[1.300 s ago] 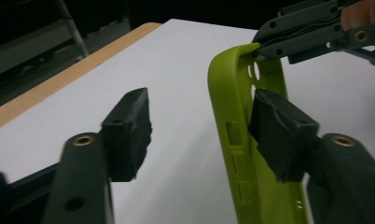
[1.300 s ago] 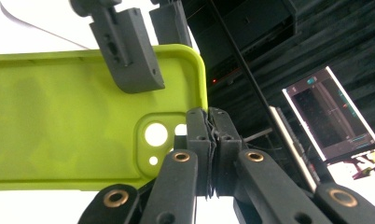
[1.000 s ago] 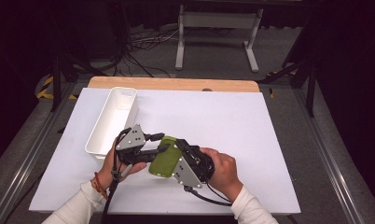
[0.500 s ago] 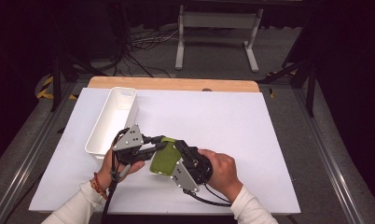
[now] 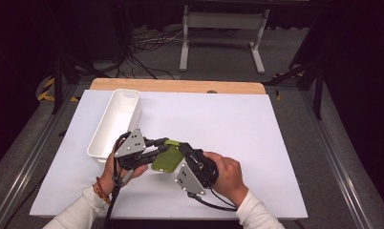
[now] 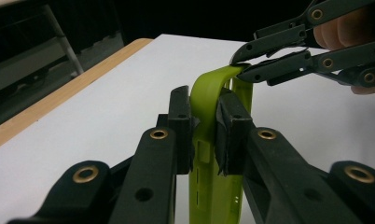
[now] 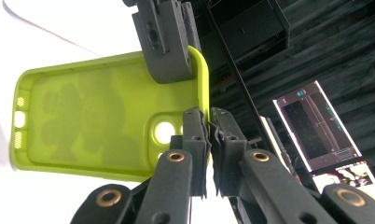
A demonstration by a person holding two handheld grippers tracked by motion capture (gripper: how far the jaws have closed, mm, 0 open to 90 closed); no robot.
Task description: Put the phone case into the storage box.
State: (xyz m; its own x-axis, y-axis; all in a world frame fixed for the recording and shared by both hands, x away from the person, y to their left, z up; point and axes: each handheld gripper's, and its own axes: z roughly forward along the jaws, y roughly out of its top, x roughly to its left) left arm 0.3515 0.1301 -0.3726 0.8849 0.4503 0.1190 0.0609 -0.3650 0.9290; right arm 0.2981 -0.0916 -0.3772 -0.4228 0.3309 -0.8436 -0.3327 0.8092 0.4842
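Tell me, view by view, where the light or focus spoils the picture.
High view: evenly lit white table, dark surroundings, slightly soft. Left gripper view: the lime-green flexible phone case is sharp between the left claw; the foreground arms blur. Right gripper view: the table behind the case is blown out white; the right claw is in focus.

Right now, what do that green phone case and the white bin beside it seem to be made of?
The green phone case looks like soft silicone or rubbery plastic: matte, slightly translucent, its rim bending where the left tool and right tool pinch it. The white bin seems rigid moulded plastic with a smooth, faintly glossy finish, though that's less certain.
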